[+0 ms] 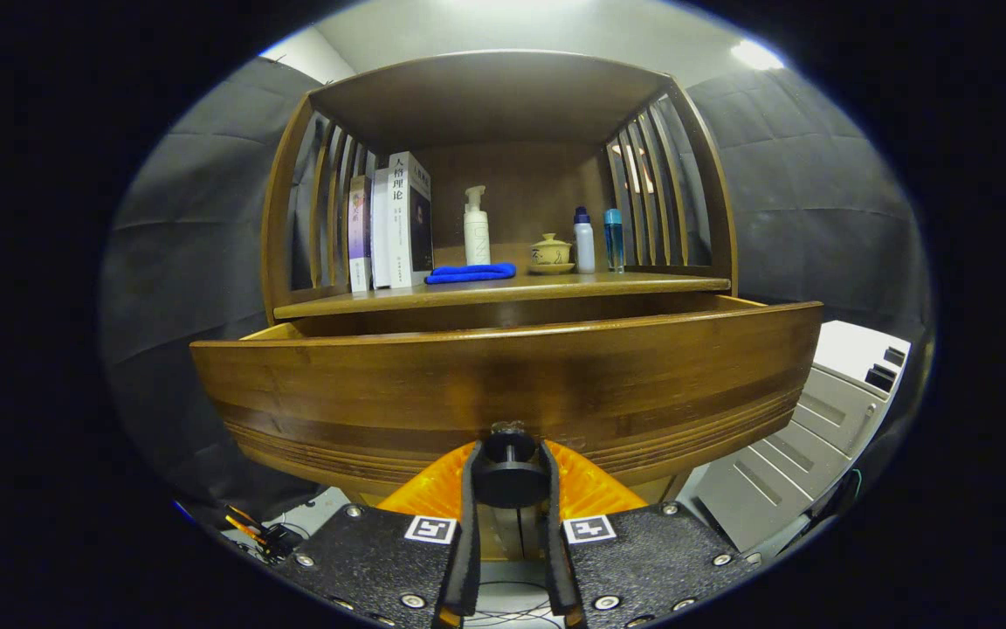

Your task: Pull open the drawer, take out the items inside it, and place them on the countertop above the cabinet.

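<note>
The hand-held gripper (pixel 509 476) is clamped on the knob (pixel 509 472) of the drawer (pixel 503 384), which stands pulled out. Above it, the tabletop (pixel 503 293) carries books (pixel 398 223), bottles (pixel 477 229) and a cloth (pixel 471 273).

books (pixel 389 223): 3 | bottles (pixel 477 229): 3 | lidded cup (pixel 550 252): 1 | blue cloth (pixel 471 273): 1 | drawer (pixel 503 393): 1

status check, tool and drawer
Tool shut on knob. Drawer pulled out, contents hidden behind its front. Nothing in the way.

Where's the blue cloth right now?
In the gripper view, the blue cloth lies on the countertop, in front of the pump bottle, right of the books.
</note>
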Tool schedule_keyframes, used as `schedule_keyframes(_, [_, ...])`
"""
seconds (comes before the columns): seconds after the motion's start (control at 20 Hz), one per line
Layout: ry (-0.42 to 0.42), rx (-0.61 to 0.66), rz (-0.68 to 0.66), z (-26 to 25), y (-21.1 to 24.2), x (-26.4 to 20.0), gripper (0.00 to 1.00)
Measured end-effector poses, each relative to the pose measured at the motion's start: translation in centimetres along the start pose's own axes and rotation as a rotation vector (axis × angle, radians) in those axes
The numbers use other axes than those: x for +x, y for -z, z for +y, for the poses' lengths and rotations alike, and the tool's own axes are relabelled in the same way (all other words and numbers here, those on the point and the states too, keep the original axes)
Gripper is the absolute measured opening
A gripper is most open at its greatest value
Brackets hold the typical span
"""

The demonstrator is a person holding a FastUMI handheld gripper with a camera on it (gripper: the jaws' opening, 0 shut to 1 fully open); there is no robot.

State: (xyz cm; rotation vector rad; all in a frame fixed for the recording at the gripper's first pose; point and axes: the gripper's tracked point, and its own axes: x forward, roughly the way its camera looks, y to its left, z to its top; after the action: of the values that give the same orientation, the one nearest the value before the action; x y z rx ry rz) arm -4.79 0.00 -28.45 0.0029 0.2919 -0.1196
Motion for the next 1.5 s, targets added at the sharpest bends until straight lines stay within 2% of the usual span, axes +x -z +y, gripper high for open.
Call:
schedule_keyframes(0.6, [-0.009, 0.005, 0.039, 0.1, 1.1, -3.9, 0.31])
schedule_keyframes(0.9, [-0.016, 0.014, 0.033, 0.2, 1.2, -4.1, 0.31])
schedule_keyframes(1.0, [-0.01, 0.035, 0.056, 0.1, 1.3, -4.3, 0.38])
schedule_keyframes(1.1, [-0.009, 0.041, -0.006, -0.1, -0.8, -5.3, 0.47])
schedule_keyframes(1.3, [0.01, 0.139, -0.072, -2.1, -4.6, -6.7, 0.97])
schedule_keyframes(1.4, [0.053, 0.15, -0.095, -3.9, -7.0, -7.1, 0.96])
schedule_keyframes(1.5, [0.095, 0.106, -0.11, -5.4, -9.5, -7.0, 0.95])
